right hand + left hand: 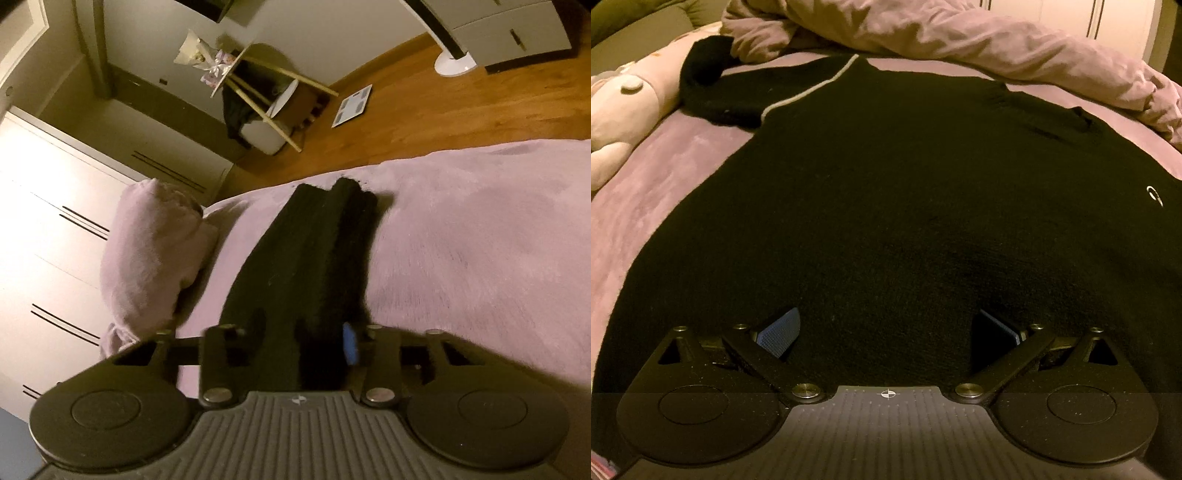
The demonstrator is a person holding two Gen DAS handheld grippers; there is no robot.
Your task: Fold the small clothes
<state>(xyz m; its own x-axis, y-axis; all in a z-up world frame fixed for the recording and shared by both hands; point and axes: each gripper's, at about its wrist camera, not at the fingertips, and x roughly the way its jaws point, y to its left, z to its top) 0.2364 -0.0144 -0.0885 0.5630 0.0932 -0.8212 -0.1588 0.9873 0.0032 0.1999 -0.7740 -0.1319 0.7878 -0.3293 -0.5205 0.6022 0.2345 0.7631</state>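
Note:
A black sweater (886,192) with a thin white shoulder stripe lies spread flat on a mauve bed cover (665,184). One sleeve (713,92) stretches to the far left. My left gripper (886,328) is open, its blue pads wide apart low over the sweater's near hem. In the right wrist view my right gripper (310,343) is shut on the other black sleeve (314,251), which runs away from it across the mauve cover (480,240).
A crumpled mauve duvet (960,33) is heaped along the far edge, and a pale plush toy (624,110) lies at the left. Beyond the bed are a white wardrobe (55,221), a wooden floor (424,103), a tilted stool (266,99) and a floor scale (351,105).

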